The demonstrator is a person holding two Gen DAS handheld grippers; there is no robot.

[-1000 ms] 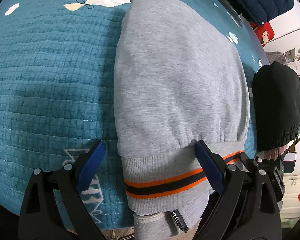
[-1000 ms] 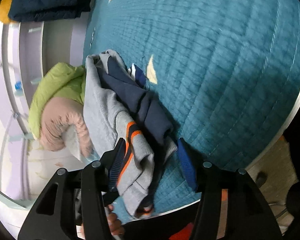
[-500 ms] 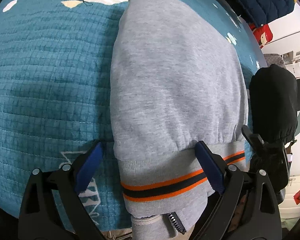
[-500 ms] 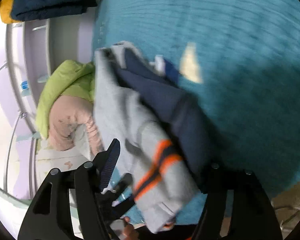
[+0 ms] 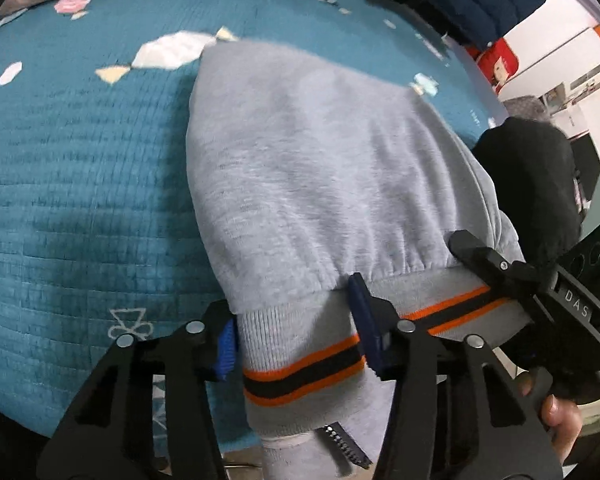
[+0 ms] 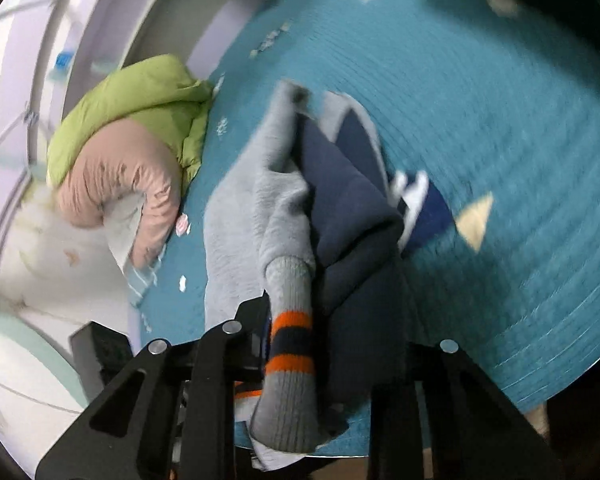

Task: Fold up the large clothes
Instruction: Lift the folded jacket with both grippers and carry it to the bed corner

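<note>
Mid-fold: grey sweatshirt (image 5: 320, 184) folded on teal quilted bed (image 5: 80, 184), ribbed striped hem at 6 o'clock. Left gripper (image 5: 296, 332) clamped on hem. Right gripper (image 6: 332, 340) at 3 o'clock, pinching hem bunch; one jaw buried under navy lining. Next, probably: lift hem together toward 12 o'clock. Sleeves hidden; motion blur.

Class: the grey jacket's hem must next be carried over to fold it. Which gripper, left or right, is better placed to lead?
Probably the left gripper: it straddles the flat striped hem of the jacket. The right gripper holds a bunched cuff and navy fabric.
</note>
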